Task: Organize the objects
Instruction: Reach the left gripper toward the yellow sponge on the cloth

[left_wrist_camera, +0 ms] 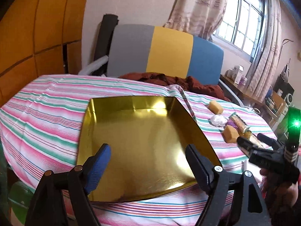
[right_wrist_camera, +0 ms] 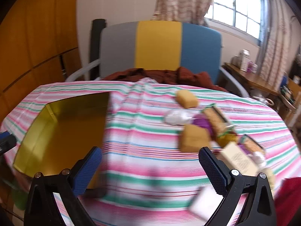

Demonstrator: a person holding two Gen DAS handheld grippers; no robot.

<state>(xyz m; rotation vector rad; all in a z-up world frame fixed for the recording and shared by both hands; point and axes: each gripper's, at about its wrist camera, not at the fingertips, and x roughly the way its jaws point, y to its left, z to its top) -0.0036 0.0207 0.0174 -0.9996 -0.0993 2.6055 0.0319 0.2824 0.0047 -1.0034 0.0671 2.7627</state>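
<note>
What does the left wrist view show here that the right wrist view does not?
Only the left wrist view shows the gold tray's whole bare floor, and the right claw seen from outside, over the snacks. Only the right wrist view shows a cream box near its right finger, a blurred white packet at the near edge, and the snack pile up close, with a biscuit packet. Both show the striped cloth, the tray, two yellow cakes, a white wrapped piece, the tricolour chair back, and each view's own claw open and holding nothing; the left claw hangs over the tray.
</note>
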